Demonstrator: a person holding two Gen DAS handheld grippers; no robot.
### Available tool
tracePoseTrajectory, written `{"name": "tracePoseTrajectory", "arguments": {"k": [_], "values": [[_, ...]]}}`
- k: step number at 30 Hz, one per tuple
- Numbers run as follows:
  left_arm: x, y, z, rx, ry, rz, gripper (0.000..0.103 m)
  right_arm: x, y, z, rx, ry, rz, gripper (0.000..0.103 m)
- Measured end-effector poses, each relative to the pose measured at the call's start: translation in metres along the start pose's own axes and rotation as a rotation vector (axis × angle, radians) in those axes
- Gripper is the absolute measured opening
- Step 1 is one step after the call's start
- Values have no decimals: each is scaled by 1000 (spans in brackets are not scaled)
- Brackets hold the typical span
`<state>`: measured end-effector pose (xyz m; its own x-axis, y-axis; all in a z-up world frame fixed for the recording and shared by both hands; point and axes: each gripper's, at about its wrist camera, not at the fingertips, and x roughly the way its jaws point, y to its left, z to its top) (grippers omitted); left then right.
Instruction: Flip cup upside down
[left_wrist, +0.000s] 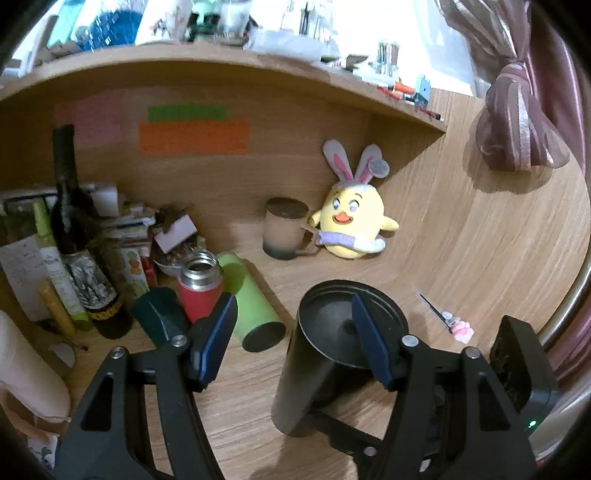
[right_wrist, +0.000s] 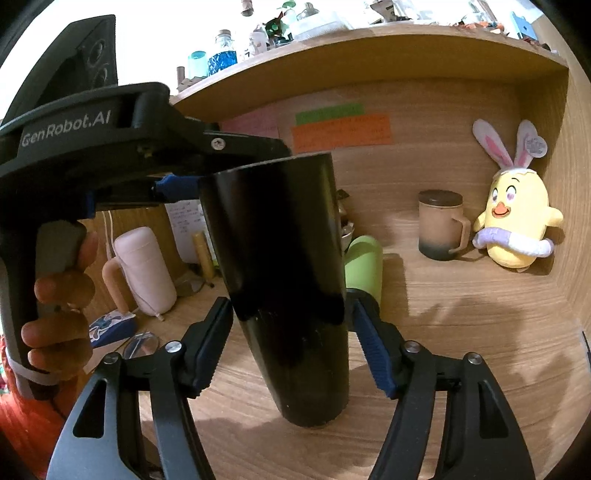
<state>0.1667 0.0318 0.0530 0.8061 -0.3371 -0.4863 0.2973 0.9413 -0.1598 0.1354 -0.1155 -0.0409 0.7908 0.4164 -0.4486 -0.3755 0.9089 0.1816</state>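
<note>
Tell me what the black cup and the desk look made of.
Black cup: probably metal or hard plastic, with a smooth dark coat; it shows soft sheen and fine scuffs low down. Desk: wood or wood-look laminate, matte, with printed-looking grain lines.

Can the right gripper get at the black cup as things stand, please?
Likely yes: the right gripper is open, its fingers flanking the black cup on either side, with nothing in between.

The left tool (left_wrist: 293, 336) stands wide open over the black cup (left_wrist: 328, 354), one pad (left_wrist: 369, 339) across its recessed end.
</note>
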Motion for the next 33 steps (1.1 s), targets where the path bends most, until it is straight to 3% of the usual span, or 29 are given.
{"name": "tracePoseTrajectory", "arguments": {"k": [6, 15, 20, 26, 29, 33], "values": [[-34, -6, -12, 19, -79, 29, 65, -27, -4, 6, 0, -56, -22, 77], [-71, -27, -56, 91, -171, 141, 80, -69, -8, 9, 7, -113, -74, 83], [-86, -35, -83, 87, -215, 191, 95, -91, -5, 6, -13, -134, -110, 90], [-95, -42, -103, 54, -225, 201, 101, -114, -4, -1, 4, -161, -134, 94], [-97, -46, -107, 54, -233, 213, 101, -120, -2, -5, -1, -164, -155, 103], [-100, -52, -113, 59, -248, 239, 103, -126, -2, -11, -2, -163, -167, 103]]}}
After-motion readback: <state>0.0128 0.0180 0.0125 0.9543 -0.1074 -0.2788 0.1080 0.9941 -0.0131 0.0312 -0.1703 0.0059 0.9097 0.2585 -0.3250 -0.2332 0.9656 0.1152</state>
